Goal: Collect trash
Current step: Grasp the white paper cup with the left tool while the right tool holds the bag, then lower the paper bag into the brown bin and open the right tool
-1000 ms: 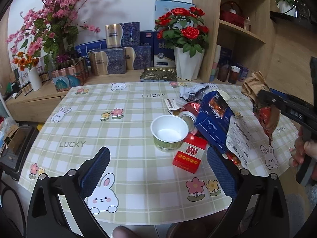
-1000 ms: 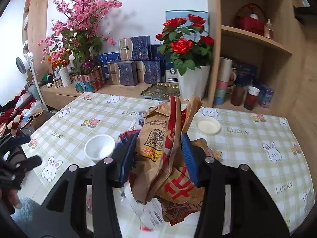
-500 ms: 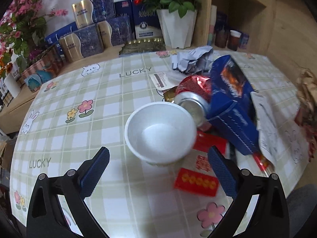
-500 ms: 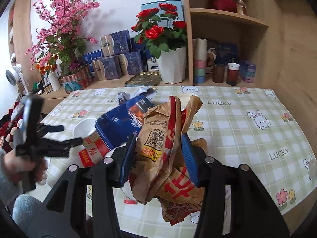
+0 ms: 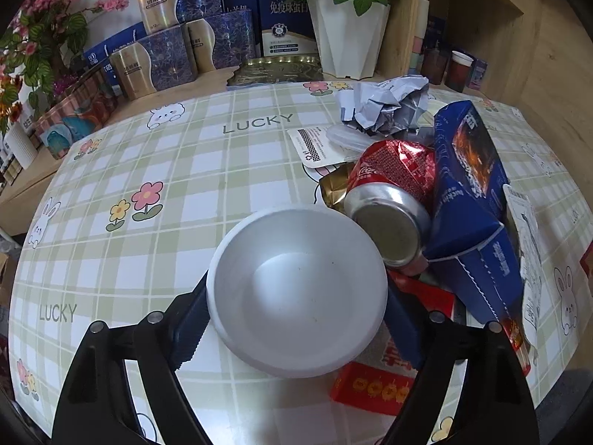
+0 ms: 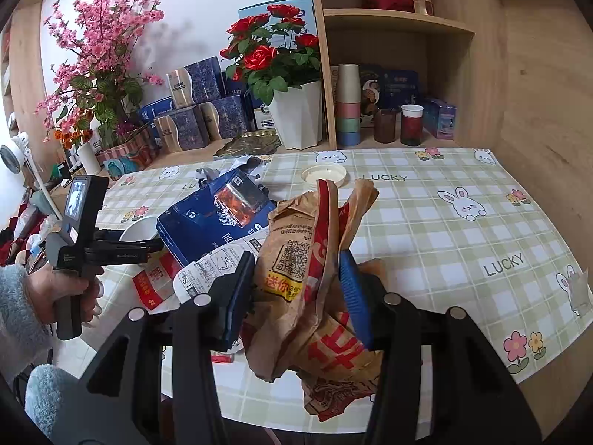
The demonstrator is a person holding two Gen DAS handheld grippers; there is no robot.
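The white bowl [image 5: 296,289] sits between the left gripper [image 5: 292,319] jaws, which are closing around it near the table's front edge. It's best squeezed gently so it isn't crushed. The paper bag [image 6: 311,278] is held clamped by the right gripper [image 6: 296,285].

White bowl [image 5: 296,289]: matt, smooth, looks like foam or plastic. Just right of it, cola can [image 5: 389,207]: dented glossy metal. Blue carton [image 5: 470,200] beyond the can: glossy card. Paper bag [image 6: 315,278]: creased brown matt paper. Worktop [image 5: 166,193] cover: smooth vinyl-like sheet.
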